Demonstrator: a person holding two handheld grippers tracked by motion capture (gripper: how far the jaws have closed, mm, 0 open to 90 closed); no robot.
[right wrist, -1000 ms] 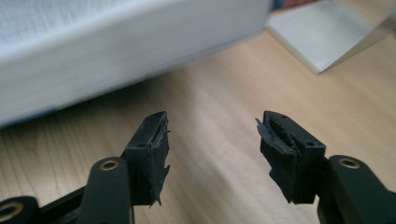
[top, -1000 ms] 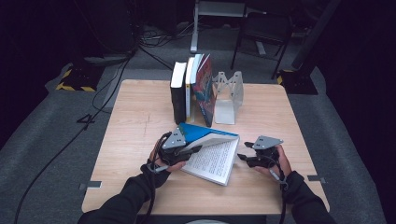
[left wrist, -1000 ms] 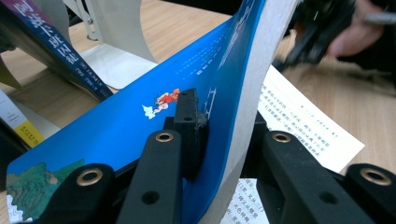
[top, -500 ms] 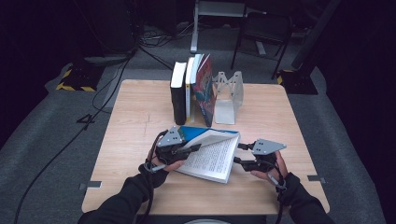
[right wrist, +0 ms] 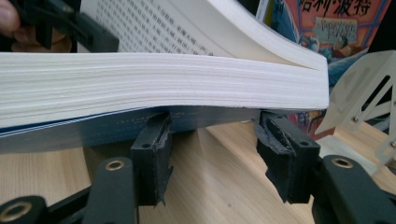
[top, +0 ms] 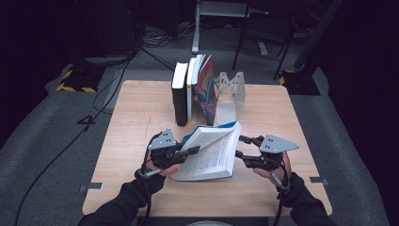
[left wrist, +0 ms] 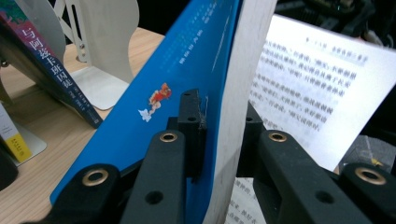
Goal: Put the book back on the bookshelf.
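Observation:
An open book [top: 211,150] with a blue cover lies at the table's near middle, its right half raised and tilted. My left gripper [top: 188,151] is shut on its left part. In the left gripper view the jaws [left wrist: 219,116] pinch the blue cover [left wrist: 187,60] together with a thin stack of pages. My right gripper [top: 241,147] sits under the book's right edge. In the right gripper view its fingertips [right wrist: 212,130] stand apart beneath the thick page block [right wrist: 163,88] and touch the cover's underside. These jaws have just been closing a little, with nothing between them.
Several books [top: 193,89] stand upright at the far middle of the wooden table [top: 141,117], the rightmost one leaning. A white metal bookend [top: 230,94] stands just right of them, also seen close behind the book [right wrist: 364,93]. Cables run over the dark floor.
The right gripper has risen under the book's right half, lifting and tilting it toward the left. The left gripper has kept its grip and moved slightly.

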